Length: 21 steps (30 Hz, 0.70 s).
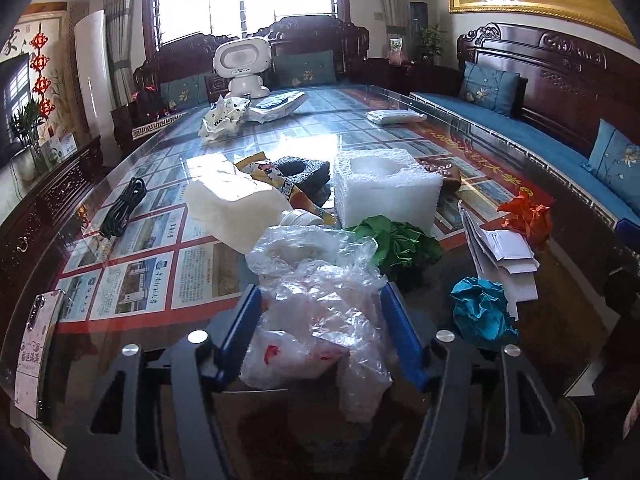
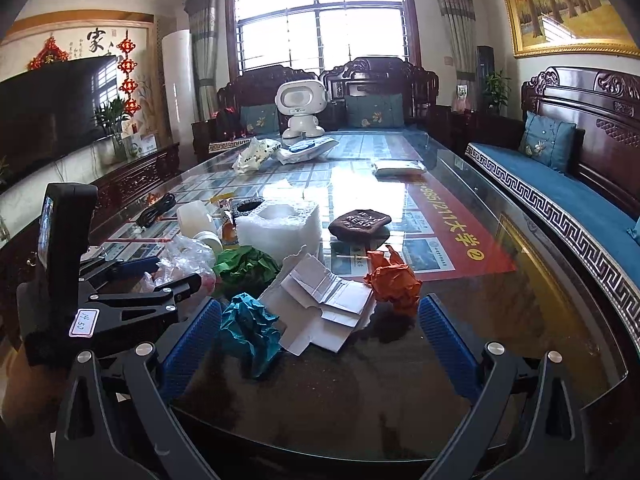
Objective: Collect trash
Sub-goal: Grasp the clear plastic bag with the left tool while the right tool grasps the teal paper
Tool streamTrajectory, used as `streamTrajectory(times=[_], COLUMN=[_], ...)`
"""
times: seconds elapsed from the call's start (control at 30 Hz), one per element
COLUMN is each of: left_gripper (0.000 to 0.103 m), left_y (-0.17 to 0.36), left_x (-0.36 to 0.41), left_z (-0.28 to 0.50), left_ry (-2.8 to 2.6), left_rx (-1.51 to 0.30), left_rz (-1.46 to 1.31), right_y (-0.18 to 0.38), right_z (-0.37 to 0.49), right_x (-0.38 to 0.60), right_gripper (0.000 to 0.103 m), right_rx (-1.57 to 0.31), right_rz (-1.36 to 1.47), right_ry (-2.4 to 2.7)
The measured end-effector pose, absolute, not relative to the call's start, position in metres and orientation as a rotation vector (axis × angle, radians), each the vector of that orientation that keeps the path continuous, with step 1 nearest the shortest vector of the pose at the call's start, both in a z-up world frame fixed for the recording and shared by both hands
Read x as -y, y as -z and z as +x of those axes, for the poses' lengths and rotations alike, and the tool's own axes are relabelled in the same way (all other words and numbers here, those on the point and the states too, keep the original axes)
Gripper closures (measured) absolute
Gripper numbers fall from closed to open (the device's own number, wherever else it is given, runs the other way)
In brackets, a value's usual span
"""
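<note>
Crumpled clear plastic wrap (image 1: 320,312) fills the lower middle of the left wrist view, bunched between the blue pads (image 1: 240,328) of the left gripper (image 1: 322,332). Both pads lie against the sides of the bundle, the jaws roughly half open around it, so the wrap looks gripped; part of it spills down toward the bottom of the frame over the glass table (image 1: 140,184). From the right wrist view the same gripper (image 2: 176,276) sits at middle left, its black fingers reaching into the wrap (image 2: 188,256).

Just above the wrap lies a green crumpled paper (image 1: 400,244), and at lower right a teal crumpled paper (image 1: 482,314) beside folded white card (image 1: 500,252). An orange crumpled paper (image 1: 528,214) sits at the right edge of the table. A white foam block (image 1: 384,192) with a round hollow stands at centre, a black foam piece (image 1: 304,174) behind it to the left.

The right gripper (image 2: 320,336) stands wide open at the bottom of its own view, holding nothing. Between and just beyond its pads (image 2: 192,344) lie the teal paper (image 2: 252,332) and the white card (image 2: 328,300), with the orange paper (image 2: 394,280) near the right pad; none visibly touches the pads.
</note>
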<state>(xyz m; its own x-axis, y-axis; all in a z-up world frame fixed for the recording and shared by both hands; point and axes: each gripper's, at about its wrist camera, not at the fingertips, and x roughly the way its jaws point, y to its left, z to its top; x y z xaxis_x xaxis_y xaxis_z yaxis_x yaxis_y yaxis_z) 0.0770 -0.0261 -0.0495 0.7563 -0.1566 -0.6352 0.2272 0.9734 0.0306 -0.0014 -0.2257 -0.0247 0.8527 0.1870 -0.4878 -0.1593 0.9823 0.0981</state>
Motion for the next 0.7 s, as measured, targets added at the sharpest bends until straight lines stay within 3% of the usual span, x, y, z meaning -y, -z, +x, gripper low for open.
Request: streamTrajectory(times=[0.07, 0.13, 0.17, 0.3, 0.57, 0.7], left_gripper=[0.058, 0.074, 0.076, 0.076, 0.076, 0.076], left_y=[0.047, 0.041, 0.037, 0.022, 0.020, 0.025], left_x=[0.020, 0.017, 0.015, 0.008, -0.006, -0.009], left_z=[0.075, 0.067, 0.062, 0.039, 0.013, 0.014], left_ry=[0.237, 0.243, 0.236, 0.218, 0.271, 0.278], left_rx=[-0.677, -0.653, -0.636, -0.575, -0.568, -0.582], left_rz=[0.073, 0.068, 0.065, 0.092, 0.029, 0.020], right_y=[0.024, 0.024, 0.024, 0.025, 0.034, 0.042], right_z=[-0.002, -0.003, -0.003, -0.002, 0.001, 0.009], right_x=[0.223, 0.219, 0.217, 0.208, 0.181, 0.171], right_gripper=[0.008, 0.008, 0.008, 0.019, 0.022, 0.035], right_rx=[-0.519, -0.518, -0.517, -0.530, -0.563, -0.600], right_rz=[0.051, 0.040, 0.034, 0.031, 0.004, -0.004], right_ry=[-0.190, -0.194, -0.195, -0.224, -0.265, -0.285])
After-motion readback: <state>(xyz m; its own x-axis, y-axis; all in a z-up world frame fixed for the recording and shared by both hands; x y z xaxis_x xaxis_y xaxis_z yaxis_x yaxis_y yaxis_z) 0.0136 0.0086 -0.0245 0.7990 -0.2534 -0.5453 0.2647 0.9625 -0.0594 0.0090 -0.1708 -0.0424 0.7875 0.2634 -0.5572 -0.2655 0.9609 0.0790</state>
